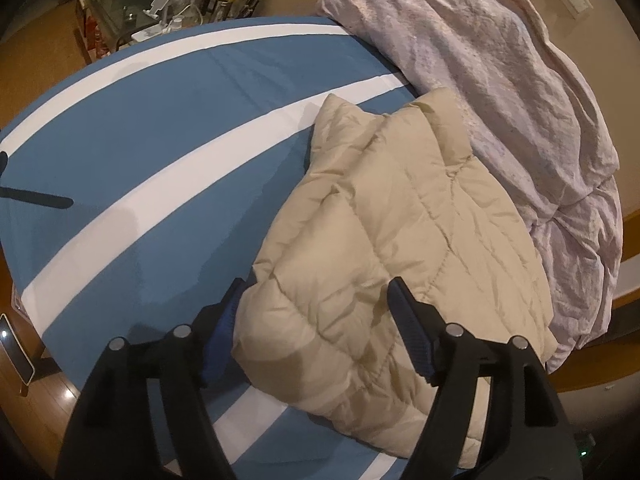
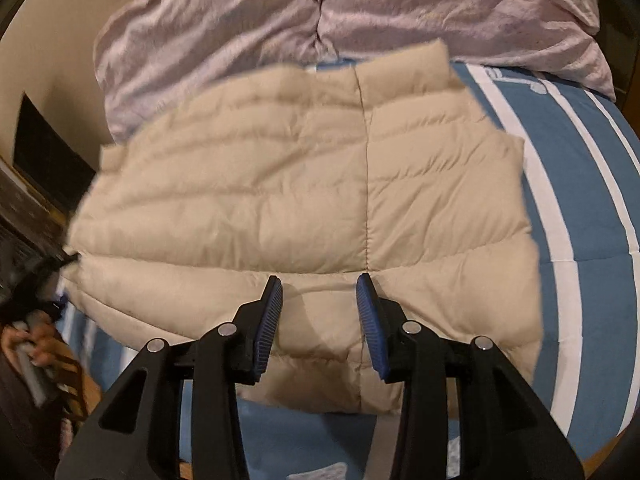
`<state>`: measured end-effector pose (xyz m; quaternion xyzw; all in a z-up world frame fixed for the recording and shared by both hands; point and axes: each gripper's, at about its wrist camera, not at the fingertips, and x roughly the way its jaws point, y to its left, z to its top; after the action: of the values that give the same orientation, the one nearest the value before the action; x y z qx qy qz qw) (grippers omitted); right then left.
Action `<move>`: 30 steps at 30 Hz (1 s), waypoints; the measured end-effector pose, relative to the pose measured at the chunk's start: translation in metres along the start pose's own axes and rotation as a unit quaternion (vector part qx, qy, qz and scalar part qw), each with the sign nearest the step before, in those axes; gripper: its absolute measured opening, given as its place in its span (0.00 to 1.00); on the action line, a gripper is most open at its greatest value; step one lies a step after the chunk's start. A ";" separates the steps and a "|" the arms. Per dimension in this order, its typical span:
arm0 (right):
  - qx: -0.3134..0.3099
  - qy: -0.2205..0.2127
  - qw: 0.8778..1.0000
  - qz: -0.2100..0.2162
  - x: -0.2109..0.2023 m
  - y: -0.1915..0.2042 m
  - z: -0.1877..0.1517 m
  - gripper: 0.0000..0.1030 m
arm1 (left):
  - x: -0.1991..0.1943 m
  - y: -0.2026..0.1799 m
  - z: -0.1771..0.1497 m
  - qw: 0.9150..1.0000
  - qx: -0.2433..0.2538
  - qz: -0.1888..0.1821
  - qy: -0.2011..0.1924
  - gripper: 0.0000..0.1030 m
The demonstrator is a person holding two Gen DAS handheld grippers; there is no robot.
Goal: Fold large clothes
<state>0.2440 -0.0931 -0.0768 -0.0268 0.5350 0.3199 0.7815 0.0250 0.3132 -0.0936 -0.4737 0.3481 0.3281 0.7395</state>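
A beige quilted puffer vest (image 1: 392,240) lies folded on the blue bed sheet with white stripes (image 1: 140,160). My left gripper (image 1: 316,292) stands open just over the vest's near corner, its blue pads on either side of the fabric without pressing it. In the right wrist view the same vest (image 2: 304,200) spreads flat, collar toward the far side. My right gripper (image 2: 320,288) hovers open above the vest's near hem, with nothing between its fingers. The other gripper shows dimly at the left edge of that view.
A crumpled pale lilac duvet (image 1: 500,80) is heaped along the far side of the bed, touching the vest. A cluttered glass side table (image 1: 132,12) stands beyond the bed's corner. A person's hand (image 2: 36,344) is at the left edge. Wooden floor borders the bed.
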 end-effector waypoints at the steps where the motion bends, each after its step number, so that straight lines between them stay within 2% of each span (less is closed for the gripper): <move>1: -0.008 0.006 1.000 -0.008 0.008 0.002 -0.003 0.40 | 0.002 0.000 0.000 1.000 -0.002 0.003 0.000 0.70; 6: -0.021 0.007 0.999 -0.027 0.018 0.007 -0.008 0.40 | 0.007 0.003 0.000 1.000 -0.015 0.006 0.001 0.70; 8: -0.022 0.007 0.999 -0.026 0.019 0.006 -0.009 0.41 | 0.008 0.003 -0.001 1.000 -0.018 0.006 -0.002 0.66; 9: -0.022 0.006 0.999 -0.025 0.018 0.006 -0.009 0.41 | 0.009 0.003 -0.001 1.000 -0.018 0.001 -0.001 0.63; 11: -0.021 0.004 1.000 -0.020 0.017 0.004 -0.009 0.41 | 0.010 0.003 -0.001 1.000 -0.022 -0.006 0.001 0.47; 12: -0.020 0.002 1.000 -0.017 0.017 0.003 -0.010 0.41 | 0.009 0.003 -0.001 1.000 -0.023 -0.009 0.000 0.43; 14: -0.019 0.001 1.000 -0.013 0.018 0.003 -0.010 0.41 | 0.005 0.000 -0.001 1.000 -0.024 -0.016 -0.003 0.27; 17: -0.015 -0.001 1.000 -0.004 0.017 0.001 -0.012 0.41 | -0.006 -0.007 0.002 0.999 -0.021 -0.037 -0.010 0.17; 23: -0.002 -0.006 1.000 0.017 0.015 -0.008 -0.016 0.41 | -0.037 -0.037 0.008 0.995 -0.005 -0.096 -0.033 0.13; 30: 0.013 -0.005 0.999 0.030 0.012 -0.013 -0.017 0.41 | -0.074 -0.100 0.000 0.980 0.053 -0.187 -0.043 0.12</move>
<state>0.2395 -0.1043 -0.0981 0.0015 0.5362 0.3365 0.7741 0.0661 0.2684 0.0148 -0.4760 0.2379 0.1847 0.8263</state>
